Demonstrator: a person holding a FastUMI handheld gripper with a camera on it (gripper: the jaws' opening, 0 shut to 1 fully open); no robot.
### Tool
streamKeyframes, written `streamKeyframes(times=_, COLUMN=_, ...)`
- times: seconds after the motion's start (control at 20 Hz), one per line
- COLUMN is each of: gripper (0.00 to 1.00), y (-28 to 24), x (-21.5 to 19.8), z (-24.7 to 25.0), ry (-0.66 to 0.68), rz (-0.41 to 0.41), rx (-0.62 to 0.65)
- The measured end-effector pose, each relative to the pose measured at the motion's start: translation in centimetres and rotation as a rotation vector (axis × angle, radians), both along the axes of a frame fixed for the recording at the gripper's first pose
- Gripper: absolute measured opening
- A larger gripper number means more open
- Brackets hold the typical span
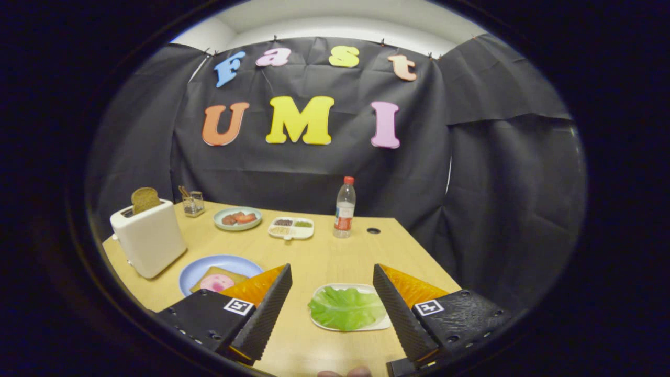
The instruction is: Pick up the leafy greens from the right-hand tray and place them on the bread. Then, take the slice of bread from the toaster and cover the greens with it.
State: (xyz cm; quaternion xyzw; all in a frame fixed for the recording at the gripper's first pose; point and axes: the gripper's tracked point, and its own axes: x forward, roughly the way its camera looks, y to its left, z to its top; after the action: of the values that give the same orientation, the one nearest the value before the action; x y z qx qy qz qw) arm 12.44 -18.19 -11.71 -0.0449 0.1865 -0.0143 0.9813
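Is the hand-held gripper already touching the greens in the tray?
Apart. In the gripper view the hand-held gripper is open, its fingers wide either side of the greens, with bare table between.

light: even, from overhead | shadows: soft | focus: sharp at centre | edges: strong fisheye bending, darkening

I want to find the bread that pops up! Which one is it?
Look at the white toaster on the wooden table, beyond the open gripper. The brown bread slice sticks up from its slot, unlike the flat bread on the blue plate.
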Motion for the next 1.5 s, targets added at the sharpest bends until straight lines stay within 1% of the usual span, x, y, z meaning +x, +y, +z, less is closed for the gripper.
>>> streamKeyframes(times=0.1, gripper=0.95, y=-0.9, x=1.8, z=-2.5, ry=0.078, rz=-0.008, rx=-0.011)
streamKeyframes(times=0.25, gripper=0.96, y=-1.3, x=3.3, z=-5.9, ry=0.184, rz=-0.015, rx=-0.002)
streamKeyframes(times=0.3, gripper=0.96, y=-1.7, x=3.8, z=-6.7, ry=0.209, rz=-0.031, rx=-0.007)
streamKeyframes(times=0.5, gripper=0.96, y=-2.0, x=5.1, z=-9.4, ry=0.288, rz=-0.051, rx=-0.003)
streamKeyframes(times=0.65, gripper=0.95, y=-2.1, x=5.5, z=-11.0, ry=0.335, rz=-0.058, rx=-0.010)
streamKeyframes(times=0.9, gripper=0.96, y=-2.3, x=5.9, z=-13.2, ry=0.394, rz=-0.071, rx=0.018)
streamKeyframes(times=1.05, gripper=0.97, y=-2.4, x=5.9, z=-13.3, ry=0.387, rz=-0.066, rx=0.023)
streamKeyframes(times=1.2, gripper=0.97, y=-2.2, x=5.8, z=-13.9, ry=0.391, rz=-0.054, rx=0.093)
streamKeyframes(times=1.3, gripper=0.92, y=-2.5, x=5.9, z=-13.8, ry=0.382, rz=-0.045, rx=0.098)
streamKeyframes(times=1.4, gripper=0.80, y=-2.1, x=6.0, z=-13.9, ry=0.382, rz=-0.025, rx=0.101)
streamKeyframes(times=1.5, gripper=0.69, y=-2.2, x=6.0, z=-13.9, ry=0.382, rz=-0.025, rx=0.096)
